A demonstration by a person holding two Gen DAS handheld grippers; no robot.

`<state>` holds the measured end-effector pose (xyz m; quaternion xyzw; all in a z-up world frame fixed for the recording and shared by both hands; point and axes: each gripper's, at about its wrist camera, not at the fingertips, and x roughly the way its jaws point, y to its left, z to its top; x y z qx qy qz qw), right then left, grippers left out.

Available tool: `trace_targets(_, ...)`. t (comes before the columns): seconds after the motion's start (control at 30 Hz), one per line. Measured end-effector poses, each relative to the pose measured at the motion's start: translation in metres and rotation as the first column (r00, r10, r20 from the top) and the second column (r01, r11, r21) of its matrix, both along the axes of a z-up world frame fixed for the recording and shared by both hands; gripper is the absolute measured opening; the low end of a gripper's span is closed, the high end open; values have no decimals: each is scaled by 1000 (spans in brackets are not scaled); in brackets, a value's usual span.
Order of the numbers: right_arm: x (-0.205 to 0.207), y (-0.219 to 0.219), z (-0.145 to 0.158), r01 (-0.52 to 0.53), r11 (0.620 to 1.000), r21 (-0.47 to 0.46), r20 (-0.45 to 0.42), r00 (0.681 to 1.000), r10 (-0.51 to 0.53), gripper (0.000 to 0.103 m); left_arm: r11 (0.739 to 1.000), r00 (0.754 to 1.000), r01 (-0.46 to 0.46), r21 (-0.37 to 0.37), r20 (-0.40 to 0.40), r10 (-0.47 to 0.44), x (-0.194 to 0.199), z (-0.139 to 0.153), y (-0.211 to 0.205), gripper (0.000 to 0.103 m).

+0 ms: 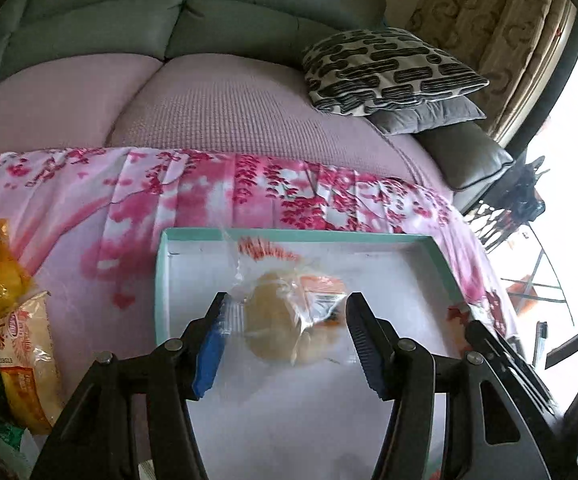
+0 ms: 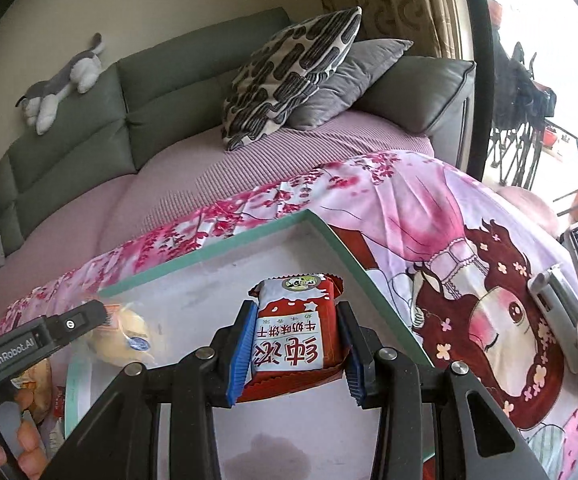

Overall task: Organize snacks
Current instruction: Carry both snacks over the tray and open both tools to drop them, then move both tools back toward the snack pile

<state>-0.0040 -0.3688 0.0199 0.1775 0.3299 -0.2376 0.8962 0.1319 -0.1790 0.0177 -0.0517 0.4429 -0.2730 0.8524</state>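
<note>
Tray [image 1: 161, 280] holds bun packet [image 1: 285, 320] between parted left gripper [image 1: 285, 308]; right gripper [image 2: 297, 312] clamps biscuit pack [image 2: 293, 332].

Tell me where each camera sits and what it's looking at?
Left wrist: rides the left gripper, looking down past its fingers at the wrapped bun in the teal-rimmed tray.
Right wrist: rides the right gripper, looking down at its clamped red biscuit packet; a hand shows.
Shared: tray, bun, sofa, patterned pillow.

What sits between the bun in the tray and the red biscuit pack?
Nothing: in the right wrist view only bare white tray floor separates the wrapped bun from the red biscuit pack held in the right claw.
</note>
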Motion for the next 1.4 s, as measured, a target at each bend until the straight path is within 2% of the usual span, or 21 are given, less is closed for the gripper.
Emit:
trace_targets(0.1, 0, 0, 1, 3, 1000, -5, -2, 1000, -3, 43, 1000, 1000, -25, 18, 4, 25, 0, 2, 4, 82)
trace_targets(0.17, 0, 1, 3, -2, 1000, -12, 2, 1000, 2, 43, 999, 999, -44, 24, 24, 43, -5, 9, 10, 83)
trace_targets(0.2, 0, 2, 3, -3, 1000, -13, 3, 1000, 3, 46, 998, 998, -55, 32, 39, 54, -8, 13, 13, 84)
trace_targets(0.3, 2, 4, 4, -12, 1000, -18, -9, 1000, 12, 67, 991, 991, -102, 86, 100, 93, -17, 26, 22, 90)
trace_targets(0.33, 2, 6, 5, -16, 1000, -21, -11, 1000, 16, 68, 987, 987, -118, 108, 119, 105, -19, 29, 26, 94)
trace_targets(0.4, 4, 9, 5, -31, 999, -23, -20, 999, 31, 72, 968, 975, -172, 180, 172, 141, -26, 36, 35, 96)
trace_targets(0.43, 5, 10, 6, -41, 999, -23, -24, 999, 40, 80, 959, 969, -195, 205, 193, 156, -29, 38, 39, 96)
trace_targets(0.53, 8, 19, 8, -85, 996, -20, -23, 996, 84, 98, 914, 943, -285, 289, 252, 215, -36, 40, 59, 96)
trace_targets(0.6, 10, 24, 9, -100, 995, -24, -22, 995, 100, 103, 882, 924, -347, 320, 280, 262, -40, 41, 76, 96)
trace_targets(0.77, 15, 40, 11, -142, 989, -26, -27, 990, 141, 103, 817, 870, -472, 332, 327, 370, -51, 44, 122, 97)
trace_targets(0.83, 16, 45, 12, -161, 987, -12, -17, 987, 160, 103, 796, 850, -509, 329, 337, 404, -54, 44, 136, 103)
trace_targets(0.93, 18, 55, 14, -192, 981, 1, 3, 981, 192, 103, 762, 818, -565, 317, 341, 464, -62, 42, 162, 103)
trace_targets(1.13, 22, 77, 19, -246, 968, 40, 43, 969, 245, 103, 725, 782, -618, 303, 328, 530, -74, 38, 200, 103)
trace_targets(1.4, 32, 111, 17, -343, 933, 107, 50, 939, 340, 103, 693, 735, -675, 254, 317, 600, -90, 38, 241, 103)
